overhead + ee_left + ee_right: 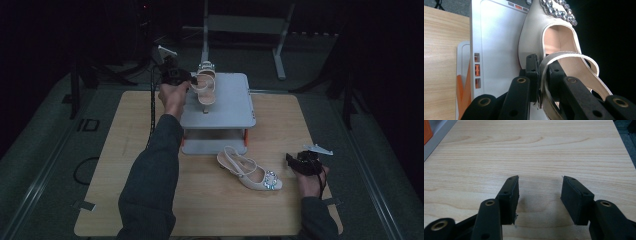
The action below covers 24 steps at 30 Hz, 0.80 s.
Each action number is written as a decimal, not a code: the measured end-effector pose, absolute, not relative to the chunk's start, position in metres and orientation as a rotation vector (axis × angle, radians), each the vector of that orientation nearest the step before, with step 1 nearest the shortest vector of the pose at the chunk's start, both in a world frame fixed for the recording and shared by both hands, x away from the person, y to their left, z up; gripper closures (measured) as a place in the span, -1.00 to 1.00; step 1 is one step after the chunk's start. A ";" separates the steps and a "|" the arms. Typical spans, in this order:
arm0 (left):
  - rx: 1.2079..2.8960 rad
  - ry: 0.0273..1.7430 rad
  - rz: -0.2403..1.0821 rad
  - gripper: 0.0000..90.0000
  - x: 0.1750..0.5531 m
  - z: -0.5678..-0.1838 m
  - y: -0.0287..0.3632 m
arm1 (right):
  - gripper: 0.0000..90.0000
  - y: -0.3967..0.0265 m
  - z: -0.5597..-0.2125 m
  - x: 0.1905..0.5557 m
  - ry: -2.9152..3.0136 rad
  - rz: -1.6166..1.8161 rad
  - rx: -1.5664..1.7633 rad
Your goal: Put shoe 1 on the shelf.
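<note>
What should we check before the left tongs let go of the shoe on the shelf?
1. Left tongs grip: shut on the heel strap of the held shoe - ok.
2. Held shoe over the top of the grey shelf: ok in the high view.
3. Shoe resting flat on the shelf: cannot tell; the contact under the sole is not visible.
4. Right tongs free: open over the bare wooden table, nothing between the jaws - ok.
5. Second shoe ready for pickup: lying on the table in front of the shelf, just left of the right tongs - ok.
</note>
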<state>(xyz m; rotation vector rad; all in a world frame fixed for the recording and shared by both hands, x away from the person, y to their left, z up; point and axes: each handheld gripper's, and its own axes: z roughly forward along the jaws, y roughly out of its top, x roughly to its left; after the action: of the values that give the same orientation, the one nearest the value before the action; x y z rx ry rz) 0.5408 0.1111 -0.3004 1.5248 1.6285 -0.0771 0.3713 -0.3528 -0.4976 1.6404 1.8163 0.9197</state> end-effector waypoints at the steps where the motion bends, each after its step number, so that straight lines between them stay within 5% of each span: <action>1: 1.522 1.633 -0.079 0.84 0.542 -0.301 0.111 | 0.07 -0.353 -0.498 0.371 1.815 0.921 1.638; 17: 1.585 1.582 -0.042 0.83 0.544 -0.307 0.110 | 0.07 -0.353 -0.498 0.372 1.817 0.918 1.643; 24: 1.537 1.502 -0.036 0.36 0.539 -0.305 0.109 | 0.07 -0.353 -0.497 0.371 1.813 0.923 1.642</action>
<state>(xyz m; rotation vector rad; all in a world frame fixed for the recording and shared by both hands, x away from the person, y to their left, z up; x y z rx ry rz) 0.5388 0.1091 -0.3047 1.5370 1.5024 -0.0359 0.3709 -0.3535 -0.4973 1.6422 1.8127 0.9231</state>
